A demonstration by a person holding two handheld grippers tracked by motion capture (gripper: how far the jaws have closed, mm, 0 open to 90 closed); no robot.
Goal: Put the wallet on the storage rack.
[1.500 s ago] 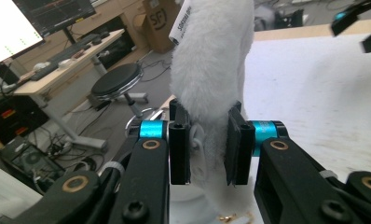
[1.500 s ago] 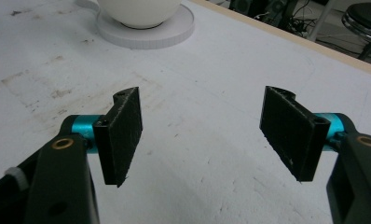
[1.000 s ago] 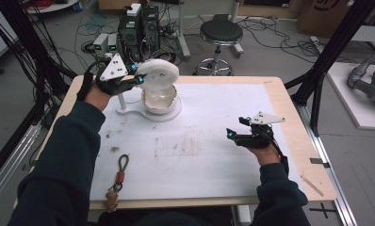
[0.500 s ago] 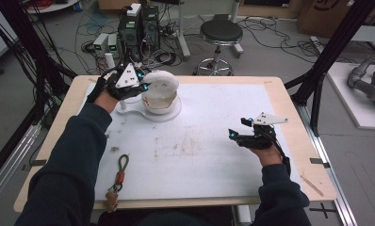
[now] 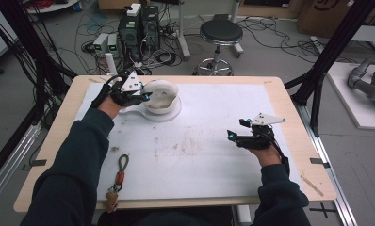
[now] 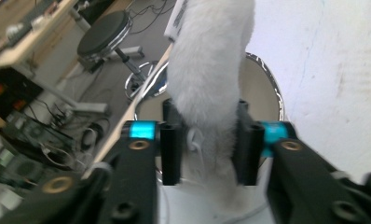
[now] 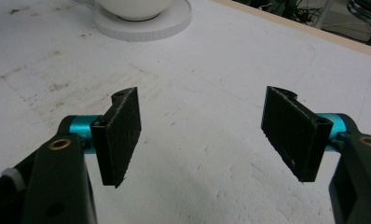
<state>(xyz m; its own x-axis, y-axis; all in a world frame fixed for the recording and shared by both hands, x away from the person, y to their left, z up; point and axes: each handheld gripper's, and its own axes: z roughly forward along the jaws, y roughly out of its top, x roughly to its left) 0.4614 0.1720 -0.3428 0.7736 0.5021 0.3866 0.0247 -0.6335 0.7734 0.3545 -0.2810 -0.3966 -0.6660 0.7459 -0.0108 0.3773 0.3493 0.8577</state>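
Between the two black jaws of the left gripper (image 6: 207, 140), low in the left gripper view, a white fuzzy cloth (image 6: 209, 70) is pinched, the pads pressing it from both sides; it runs up toward the top of the frame, over a round metal-rimmed bowl (image 6: 267, 84). At upper left of the high view that same gripper (image 5: 145, 96) sits at the edge of the white bowl (image 5: 169, 101), which stands on a round white base (image 5: 150, 114) near the far edge of the desk (image 5: 289, 117). Right of centre in the high view, the right gripper (image 5: 232, 136) hovers over the white mat (image 5: 199, 155), well apart from the bowl. Its jaws stand wide apart with nothing between them in the right gripper view (image 7: 202, 135), the stained mat below. Near the lower left edge of the desk lies a looped cord with a red piece (image 5: 119, 176).
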